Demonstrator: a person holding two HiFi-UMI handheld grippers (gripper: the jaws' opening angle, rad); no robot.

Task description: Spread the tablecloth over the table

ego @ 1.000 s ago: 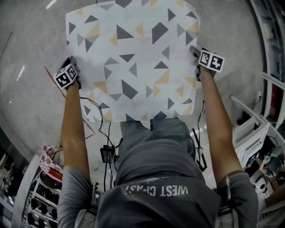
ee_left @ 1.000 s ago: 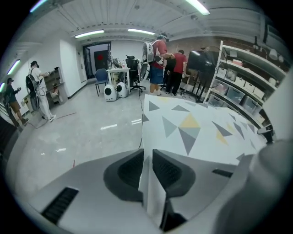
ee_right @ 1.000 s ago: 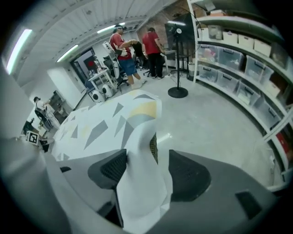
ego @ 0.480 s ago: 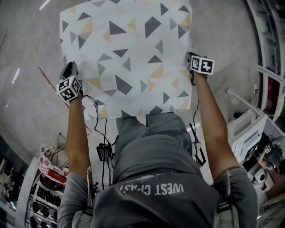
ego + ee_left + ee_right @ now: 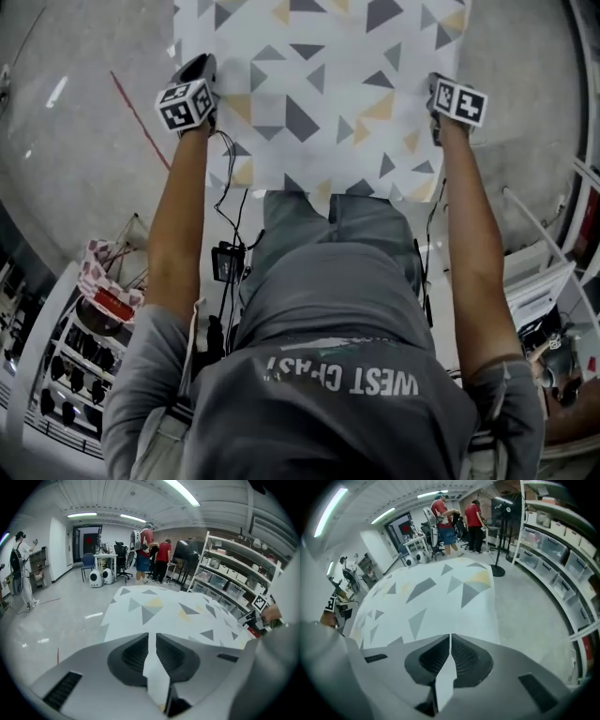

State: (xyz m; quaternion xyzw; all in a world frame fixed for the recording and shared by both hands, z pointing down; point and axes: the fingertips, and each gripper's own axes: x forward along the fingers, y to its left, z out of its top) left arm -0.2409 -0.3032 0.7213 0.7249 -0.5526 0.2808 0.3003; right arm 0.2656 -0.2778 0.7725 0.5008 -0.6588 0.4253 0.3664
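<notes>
The tablecloth (image 5: 328, 94), white with grey and yellow triangles, lies spread flat ahead of me, and its near edge hangs in front of my legs. No bare part of the table shows. My left gripper (image 5: 199, 70) is at the cloth's left edge, and in the left gripper view (image 5: 151, 637) a strip of the tablecloth (image 5: 168, 616) is pinched between its shut jaws. My right gripper (image 5: 434, 94) is at the right edge. In the right gripper view (image 5: 450, 639) its jaws are shut on a fold of the tablecloth (image 5: 426, 602).
Black cables (image 5: 225, 262) trail on the floor by my feet, near a red floor line (image 5: 141, 117). A rack of small items (image 5: 94, 309) stands at lower left. Shelving with bins (image 5: 553, 541) runs along the right. People (image 5: 476, 515), chairs and a stand (image 5: 504, 531) are beyond the cloth.
My left gripper, apart from the cloth's left edge before, has come in to it. The right gripper stays at the right edge. The cloth now sits higher in the head view.
</notes>
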